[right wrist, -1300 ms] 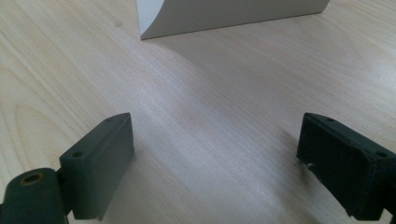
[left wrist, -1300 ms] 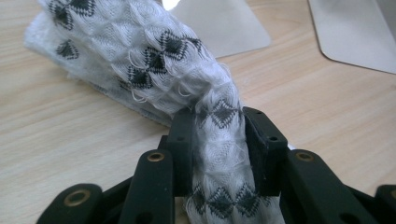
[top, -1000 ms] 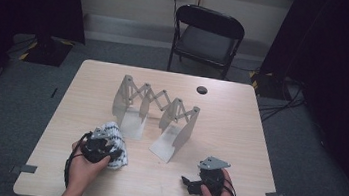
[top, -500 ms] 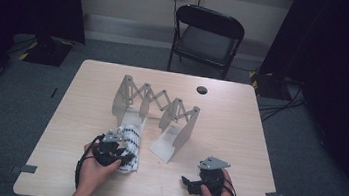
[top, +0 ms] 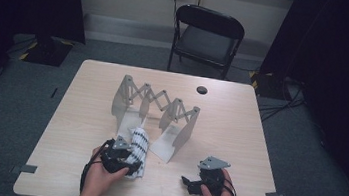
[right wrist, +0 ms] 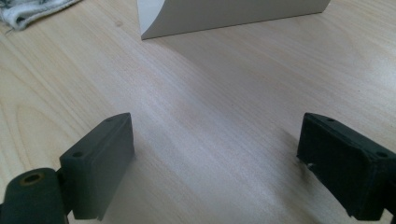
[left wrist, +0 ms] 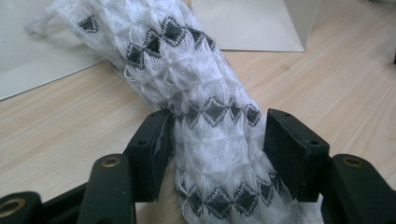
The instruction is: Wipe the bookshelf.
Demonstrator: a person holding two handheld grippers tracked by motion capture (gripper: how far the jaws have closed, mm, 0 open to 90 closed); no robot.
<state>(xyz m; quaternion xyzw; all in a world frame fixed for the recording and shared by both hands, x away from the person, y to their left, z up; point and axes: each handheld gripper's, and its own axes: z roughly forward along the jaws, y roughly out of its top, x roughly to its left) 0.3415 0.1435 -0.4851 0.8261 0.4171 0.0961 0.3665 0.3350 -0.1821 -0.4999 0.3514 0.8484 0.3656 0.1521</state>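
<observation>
A black folding chair [top: 208,36] stands on grey carpet [top: 20,104] behind the wooden table [top: 240,121].

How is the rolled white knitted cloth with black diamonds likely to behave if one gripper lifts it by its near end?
The knitted cloth would probably sag, since its loose open weave looks soft. It likely weighs little for its bulk. The left gripper, whose jaws have just been opening around it, may snag the frayed threads.
</observation>
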